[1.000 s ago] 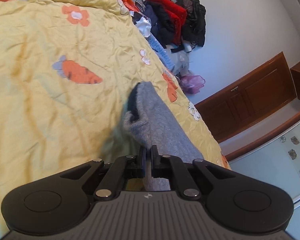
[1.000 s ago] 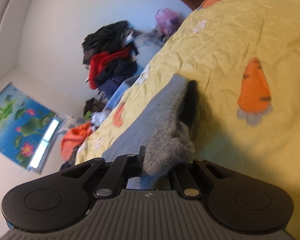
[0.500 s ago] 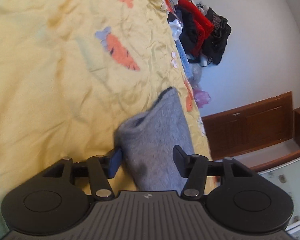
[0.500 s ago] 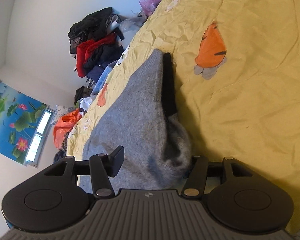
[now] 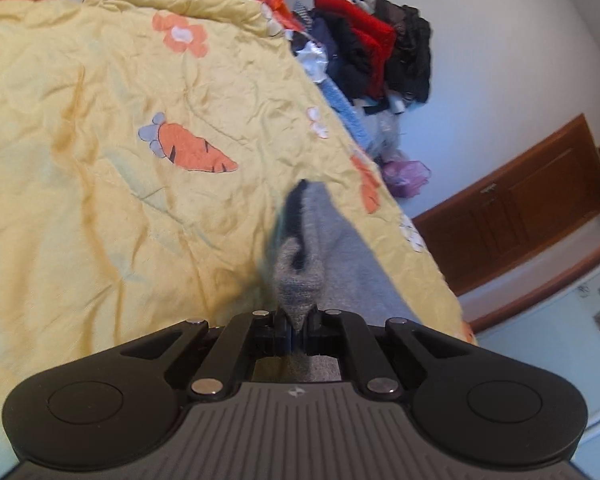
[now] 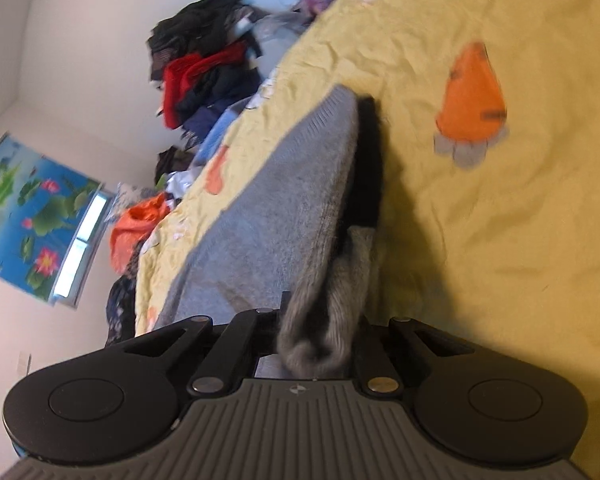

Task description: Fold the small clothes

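Observation:
A grey knitted garment [image 5: 340, 248] with a black part along one edge lies on the yellow quilt [image 5: 100, 160] near the bed's right side. My left gripper [image 5: 298, 330] is shut on a bunched corner of the grey garment, which stands up between its jaws. In the right wrist view the same grey garment [image 6: 284, 208] stretches away from me, its black part [image 6: 368, 160] on the right. My right gripper [image 6: 316, 344] is shut on a thick fold of it, and the fold hides the fingertips.
A heap of dark and red clothes [image 5: 372, 52] is piled against the white wall beyond the bed. Brown wooden cabinets [image 5: 520, 208] stand to the right. An orange cloth [image 6: 136, 232] and a flower picture [image 6: 32, 216] lie on the left of the right wrist view.
Both grippers held the garment a second ago, opened wide over it half a second ago, and have now shut on it again, each on a bunched fold.

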### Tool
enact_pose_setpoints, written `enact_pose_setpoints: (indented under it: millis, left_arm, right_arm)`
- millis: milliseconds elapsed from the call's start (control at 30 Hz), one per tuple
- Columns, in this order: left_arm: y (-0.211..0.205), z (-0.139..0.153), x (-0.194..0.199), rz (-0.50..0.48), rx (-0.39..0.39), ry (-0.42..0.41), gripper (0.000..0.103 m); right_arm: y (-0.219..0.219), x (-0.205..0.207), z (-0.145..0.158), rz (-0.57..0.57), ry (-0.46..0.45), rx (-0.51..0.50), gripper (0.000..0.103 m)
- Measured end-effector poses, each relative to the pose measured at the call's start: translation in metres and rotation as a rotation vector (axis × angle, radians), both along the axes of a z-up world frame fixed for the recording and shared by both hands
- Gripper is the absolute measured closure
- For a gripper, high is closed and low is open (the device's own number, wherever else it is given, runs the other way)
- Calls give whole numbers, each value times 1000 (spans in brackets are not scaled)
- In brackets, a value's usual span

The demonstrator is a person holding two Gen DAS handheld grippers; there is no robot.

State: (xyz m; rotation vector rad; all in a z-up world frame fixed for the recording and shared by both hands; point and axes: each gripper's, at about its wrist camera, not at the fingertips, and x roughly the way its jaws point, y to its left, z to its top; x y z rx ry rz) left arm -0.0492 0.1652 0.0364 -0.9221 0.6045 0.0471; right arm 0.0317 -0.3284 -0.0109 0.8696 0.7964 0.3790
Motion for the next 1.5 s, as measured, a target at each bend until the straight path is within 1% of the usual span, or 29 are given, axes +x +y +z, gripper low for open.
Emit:
enact_pose_setpoints:
  millis: [100, 200, 267, 300, 333, 367, 400, 433, 467, 500, 533, 567, 600, 633, 667, 700, 733, 767, 867, 933, 967, 1000, 1100, 1200, 1233, 1300, 1367, 1400, 1500]
  left_arm:
    - [-2, 5, -31, -34, 12, 10, 99]
    - [-7, -13, -52, -87, 76, 80, 98]
    - [-7, -28, -60, -101, 145, 159, 96]
    - [-4, -30, -64, -92, 161, 175, 94]
    - [-1, -26, -69, -83, 180, 169, 94]
    - [1, -17, -72, -73, 209, 149, 90]
    - [2, -4, -75, -48, 265, 112, 86]
    - [-1, 10, -76, -8, 345, 67, 85]
    - [-7, 26, -72, 26, 444, 10, 81]
    - [-15, 40, -63, 29, 525, -45, 65]
    - [-24, 50, -51, 13, 582, -90, 50]
    - [-34, 56, -37, 0, 615, -122, 18]
    - [-45, 60, -23, -10, 633, -167, 9]
    - [-59, 59, -5, -48, 649, -223, 9]
    - [-72, 57, 15, -81, 671, -239, 9]
    - [-85, 53, 38, -105, 700, -226, 9]
    - [-99, 47, 63, -146, 741, -202, 9]
    - [-111, 39, 87, -171, 776, -177, 10]
    - [-131, 8, 147, -246, 819, -63, 10]
    - [-132, -17, 179, -290, 834, 66, 10]
    - [-129, -34, 190, -304, 848, 149, 6]
    - [-122, -40, 190, -287, 834, 115, 2]
    - [-112, -47, 196, -307, 813, 118, 0]
    - [-112, -50, 202, -286, 815, 125, 0]
    - [-112, -51, 203, -282, 815, 127, 0]
    - [-112, -44, 197, -268, 828, 131, 0]
    - [-116, -34, 178, -234, 851, 146, 0]
    - [-120, -21, 151, -228, 858, 131, 0]
    - [-133, -8, 100, -280, 827, 23, 0]
  right_arm:
    - [-17, -10, 11, 43, 5, -1, 92]
    - [-25, -25, 9, 83, 33, -1, 92]
    - [-23, -33, 4, 107, 49, -53, 92]
    - [-22, -36, 0, 107, 61, -74, 87]
    - [-25, -38, -5, 86, 71, -76, 84]
    - [-30, -40, -5, 52, 71, -76, 81]
    - [-35, -41, -1, 24, 56, -85, 72]
    - [-41, -41, 7, -10, 22, -97, 64]
    - [-46, -41, 16, -56, -30, -107, 61]
    - [-50, -38, 27, -97, -79, -120, 57]
    - [-49, -32, 37, -116, -111, -139, 56]
    - [-43, -22, 46, -113, -132, -163, 56]
    - [-35, -8, 54, -107, -150, -195, 54]
    - [-22, 3, 62, -103, -173, -226, 47]
    - [-8, 14, 67, -83, -199, -242, 42]
    - [3, 29, 68, -48, -219, -246, 31]
    - [17, 41, 65, -22, -230, -255, 26]
    - [32, 54, 62, -12, -228, -281, 26]
    - [71, 90, 44, 22, -202, -435, 27]
    - [84, 106, 28, 23, -146, -539, 27]
    - [87, 112, 20, 31, -128, -597, 27]
    - [89, 108, 16, 37, -191, -657, 26]
    - [98, 90, 4, 117, -288, -871, 25]
    - [81, 90, 5, 93, -287, -795, 22]
    - [85, 91, 5, 96, -285, -825, 17]
    - [99, 92, 5, 107, -290, -907, 14]
    - [101, 83, 10, 73, -290, -924, 15]
    - [99, 72, 16, 50, -292, -914, 14]
    - [92, 34, 28, 69, -352, -791, 2]
